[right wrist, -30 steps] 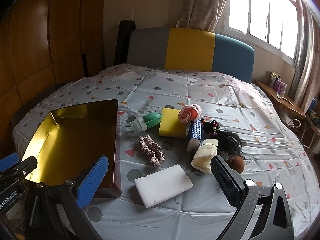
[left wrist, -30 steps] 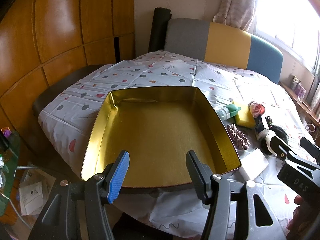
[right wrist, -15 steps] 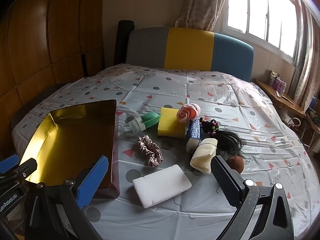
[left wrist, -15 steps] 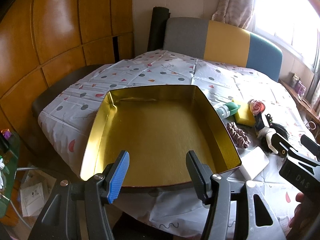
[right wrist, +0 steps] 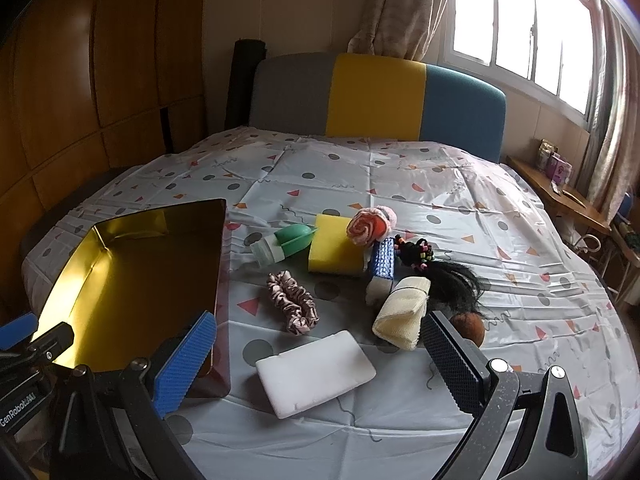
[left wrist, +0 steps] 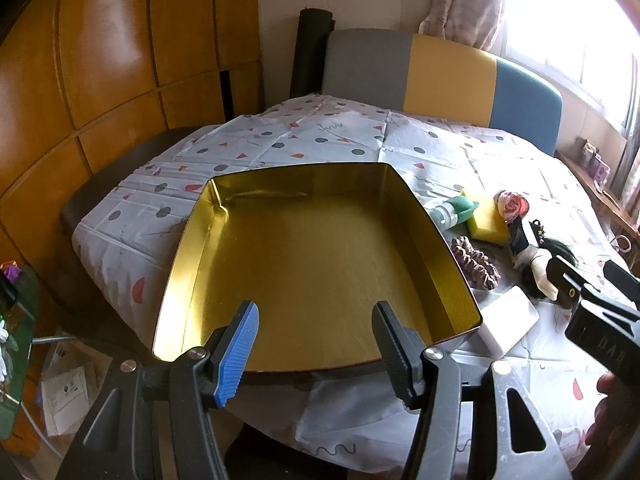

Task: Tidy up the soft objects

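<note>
White sponge (right wrist: 316, 372) lies flat, long axis slanting up-right, between the spread, empty right tool (right wrist: 320, 364) pads.

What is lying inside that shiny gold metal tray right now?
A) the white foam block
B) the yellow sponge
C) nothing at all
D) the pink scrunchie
C: the gold metal tray shows only its bare floor, while the pink scrunchie, white foam block and yellow sponge lie outside it on the patterned tablecloth.
</note>
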The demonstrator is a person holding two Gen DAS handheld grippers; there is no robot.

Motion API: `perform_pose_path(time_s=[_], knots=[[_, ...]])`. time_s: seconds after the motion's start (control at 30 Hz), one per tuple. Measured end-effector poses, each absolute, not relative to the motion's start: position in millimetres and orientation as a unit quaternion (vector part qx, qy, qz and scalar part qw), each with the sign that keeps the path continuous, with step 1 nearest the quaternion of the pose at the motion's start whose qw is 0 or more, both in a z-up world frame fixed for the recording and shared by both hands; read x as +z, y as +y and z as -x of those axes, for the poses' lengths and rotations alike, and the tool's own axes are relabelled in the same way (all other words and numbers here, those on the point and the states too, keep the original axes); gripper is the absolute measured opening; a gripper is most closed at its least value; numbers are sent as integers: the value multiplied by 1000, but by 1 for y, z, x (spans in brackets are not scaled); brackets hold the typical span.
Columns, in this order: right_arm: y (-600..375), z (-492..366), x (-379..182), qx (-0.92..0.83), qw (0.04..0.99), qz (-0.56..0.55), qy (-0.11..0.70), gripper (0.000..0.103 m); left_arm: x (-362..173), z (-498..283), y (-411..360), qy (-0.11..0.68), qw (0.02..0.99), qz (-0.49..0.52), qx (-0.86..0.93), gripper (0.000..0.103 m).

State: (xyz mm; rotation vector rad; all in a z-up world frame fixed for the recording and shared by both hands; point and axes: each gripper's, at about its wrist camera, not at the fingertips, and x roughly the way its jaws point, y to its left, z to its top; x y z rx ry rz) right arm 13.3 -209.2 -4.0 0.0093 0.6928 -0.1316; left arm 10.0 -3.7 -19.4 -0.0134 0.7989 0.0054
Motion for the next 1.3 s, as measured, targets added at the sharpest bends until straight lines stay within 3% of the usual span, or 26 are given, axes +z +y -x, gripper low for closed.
perform_pose_path(time_s=[0.27, 0.37, 0.6, 0.9, 1.3], knots=[[-238, -21, 2, -66, 939, -19, 336, 103, -23, -18, -5, 408, 910, 34, -68, 61], [-266, -28, 3, -67, 937, -49, 339, 103, -22, -23, -2, 422, 893, 83, -135, 73], [-341, -40, -8, -119, 929, -59, 344, 103, -3, -52, -23, 415, 888, 66, -185, 71], [-405, -41, -31, -149, 911, -149, 355, 103, 17, -119, -95, 430, 864, -84, -247, 71], [-419, -38, -31, -136, 904, -203, 350, 103, -53, -202, -186, 472, 800, -258, -266, 71]])
